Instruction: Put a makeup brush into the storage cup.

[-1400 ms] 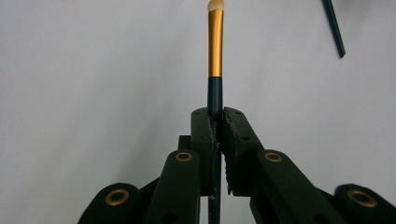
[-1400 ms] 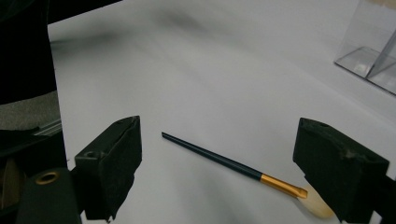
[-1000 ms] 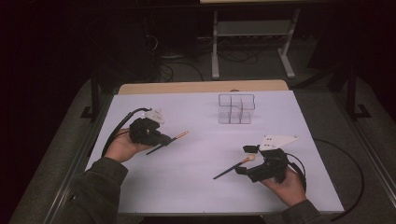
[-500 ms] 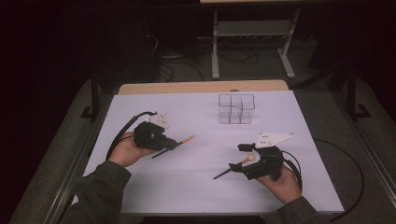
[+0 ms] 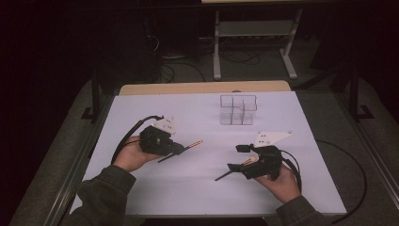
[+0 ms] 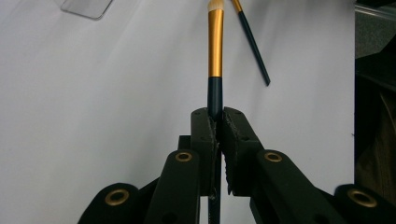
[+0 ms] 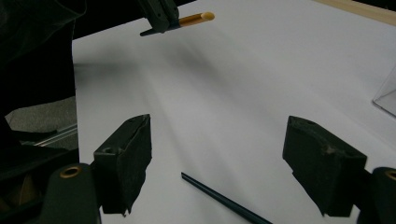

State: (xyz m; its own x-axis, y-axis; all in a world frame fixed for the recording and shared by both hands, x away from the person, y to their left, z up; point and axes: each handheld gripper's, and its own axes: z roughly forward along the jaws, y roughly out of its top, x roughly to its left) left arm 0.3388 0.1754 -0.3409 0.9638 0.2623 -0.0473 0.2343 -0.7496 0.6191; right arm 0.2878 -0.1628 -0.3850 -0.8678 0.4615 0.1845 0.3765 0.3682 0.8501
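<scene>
Desk (image 5: 197, 188): a white sheet is covering it, with a strip of bare wood showing at the far edge.
Room: dark — a metal stand (image 5: 254, 42) and cables are sitting on the floor behind.
Clear box (image 5: 237, 109): standing at the far middle of the desk.
Left gripper (image 5: 181, 149): its fingers are clamping a gold-banded brush (image 6: 215, 51) by the dark handle.
Right gripper (image 5: 237, 157): its fingers are standing apart, having just been closing a little — a second brush (image 7: 224, 200) is lying on the sheet between them, untouched.

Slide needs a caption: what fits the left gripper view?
Left tongs shut on a gold-banded makeup brush above the white table; a second brush lies beyond.
</scene>
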